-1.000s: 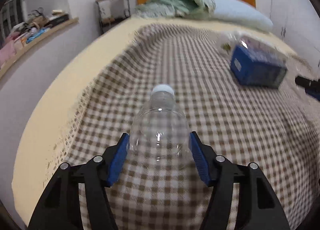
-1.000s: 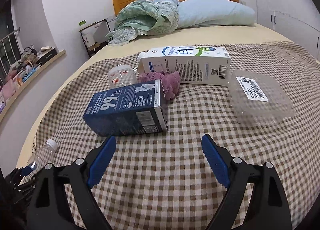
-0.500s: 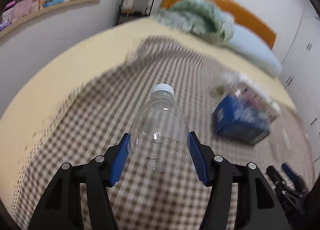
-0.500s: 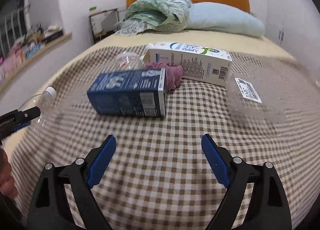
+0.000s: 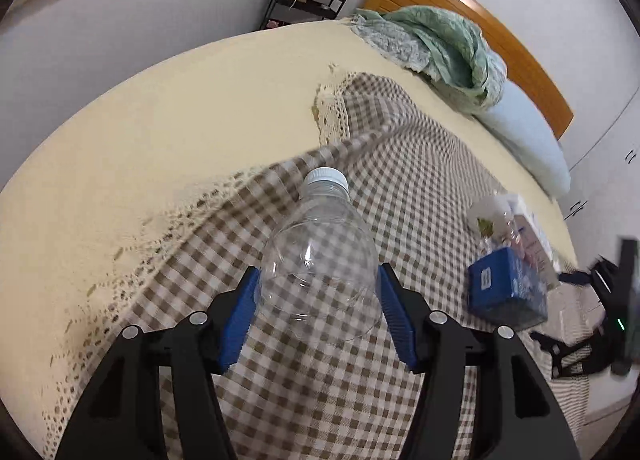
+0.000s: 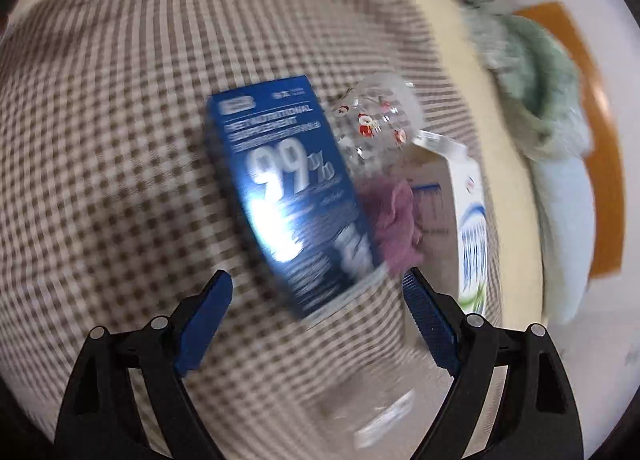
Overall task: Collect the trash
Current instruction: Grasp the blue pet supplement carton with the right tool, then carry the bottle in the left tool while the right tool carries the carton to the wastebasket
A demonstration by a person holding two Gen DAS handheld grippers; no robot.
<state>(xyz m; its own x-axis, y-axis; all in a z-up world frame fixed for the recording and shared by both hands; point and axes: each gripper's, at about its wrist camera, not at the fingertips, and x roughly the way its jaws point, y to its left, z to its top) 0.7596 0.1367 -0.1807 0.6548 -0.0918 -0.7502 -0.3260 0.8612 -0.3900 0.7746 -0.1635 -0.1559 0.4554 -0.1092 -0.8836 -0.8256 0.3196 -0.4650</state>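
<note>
**Left wrist view: empty bottle clamped, cartons on the bed**

Left wrist view: a clear plastic bottle [image 5: 320, 264] with a white cap [image 5: 326, 177] is gripped by the left gripper [image 5: 318, 308], whose blue pads are pressed against both sides of its body. Nothing is seen inside the bottle; the checked blanket [image 5: 400, 164] is visible straight through it. The bottle is carried above the blanket, cap pointing away from the camera. Further right on the blanket, a blue carton [image 5: 506, 292] is seen lying, with a white carton [image 5: 528, 228] and a clear cup [image 5: 494, 216] just behind it. Part of the right gripper [image 5: 592, 324] is glimpsed at the right edge.

In the blurred right wrist view, the right gripper [image 6: 318, 308] is held with its jaws wide apart and nothing between the pads, hovering above the blue carton [image 6: 288, 196]. Beside the carton are found the clear cup [image 6: 376, 116], printed with small red figures, a crumpled purple cloth [image 6: 394, 224] and the white carton [image 6: 468, 212]. Whether the cartons hold anything cannot be told. A clear plastic clamshell box [image 6: 380, 408] with a label is faintly made out near the lower edge.
</note>
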